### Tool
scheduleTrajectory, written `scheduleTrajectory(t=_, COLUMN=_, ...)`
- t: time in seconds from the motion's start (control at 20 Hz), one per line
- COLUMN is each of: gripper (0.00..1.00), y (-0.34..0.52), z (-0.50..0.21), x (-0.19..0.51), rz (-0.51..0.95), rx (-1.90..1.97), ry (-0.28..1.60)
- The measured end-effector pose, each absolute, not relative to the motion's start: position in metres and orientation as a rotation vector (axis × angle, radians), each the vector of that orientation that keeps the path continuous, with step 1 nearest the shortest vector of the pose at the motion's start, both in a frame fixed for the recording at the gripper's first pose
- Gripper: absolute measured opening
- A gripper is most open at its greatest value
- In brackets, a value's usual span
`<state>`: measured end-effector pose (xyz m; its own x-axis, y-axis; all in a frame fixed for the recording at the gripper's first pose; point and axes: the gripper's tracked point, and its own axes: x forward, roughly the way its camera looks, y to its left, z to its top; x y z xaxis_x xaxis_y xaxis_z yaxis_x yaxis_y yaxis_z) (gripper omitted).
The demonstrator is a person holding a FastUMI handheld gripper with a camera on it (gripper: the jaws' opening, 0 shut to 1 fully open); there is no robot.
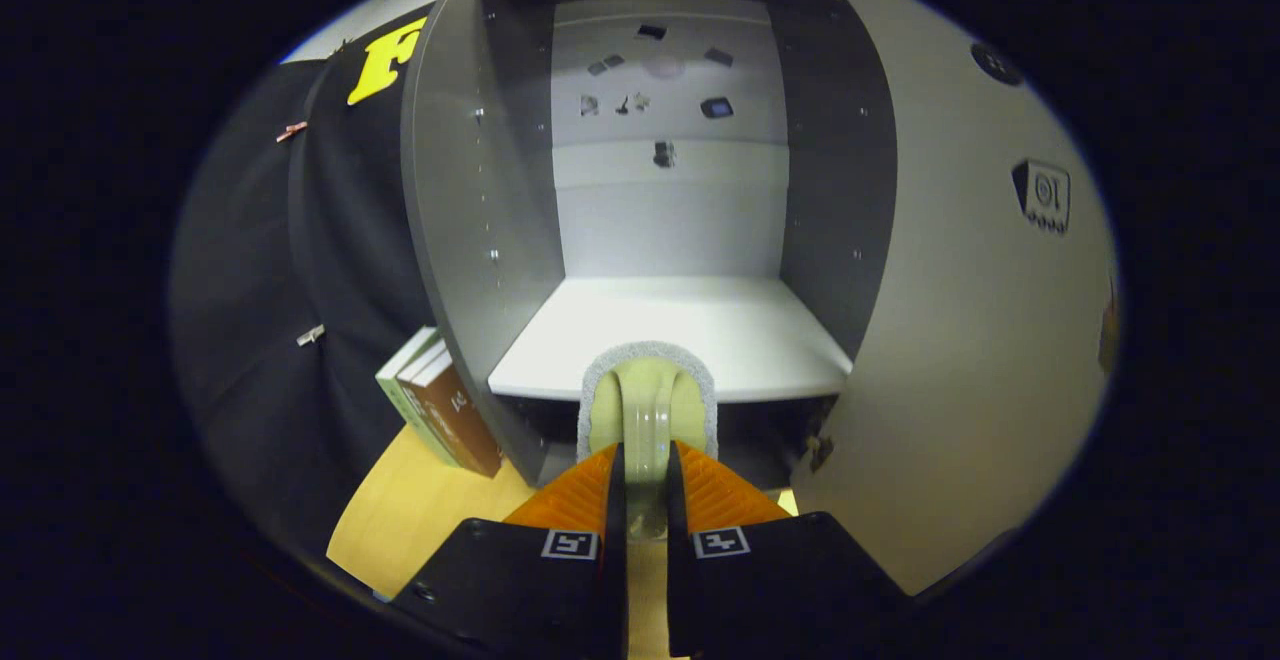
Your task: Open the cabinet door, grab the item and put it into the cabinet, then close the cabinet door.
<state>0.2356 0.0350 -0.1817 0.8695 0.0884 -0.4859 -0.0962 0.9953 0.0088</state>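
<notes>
The tool [646, 485] was pinching a pale yellow-green scrubbing sponge with a grey fuzzy scouring backing [648, 402], both fingers pressed onto its sides, the sponge held on edge w/ its long axis running straight fwd along the fingers.

Landmark: the grey open-fronted cabinet w/ a white inner shelf [670, 325]. The sponge's far end sat just at, maybe just over, the shelf's front lip, roughly mid-width of the opening. Whether it touched the shelf couldn't be told; it looked a bit above the board. The shelf ran deep beyond the sponge toward the cabinet's pale back panel, bare. Small dark marks showed higher up on that back panel, too small to say what they were.

The light-grey cabinet door [960, 340] stood swung open to the right of the cabinet opening, its hinge edge near the shelf's right front corner. Left of the cabinet, a short stack of books (green and brown spines) [440, 405] leaned against its outer wall on the light wooden worktop [420, 510].

Judgement: door step done, grab done, placing in hand. The move ahead turned on one thing – the shelf lay dead ahead along the sponge's axis, so a straight push in, then lower & release. Risk: sponge snagging the lip if too low.
</notes>
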Motion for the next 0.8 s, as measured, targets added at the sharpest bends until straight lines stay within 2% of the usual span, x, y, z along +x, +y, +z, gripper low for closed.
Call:
scheduleTrajectory(t=0.35, gripper=0.2, y=0.042, z=-0.146, x=0.333, rz=0.066, rx=0.005, ry=0.453)
scheduleTrajectory(t=0.8, gripper=0.2, y=0.048, z=-0.2, x=0.427, rz=0.018, rx=-0.01, ry=0.575)
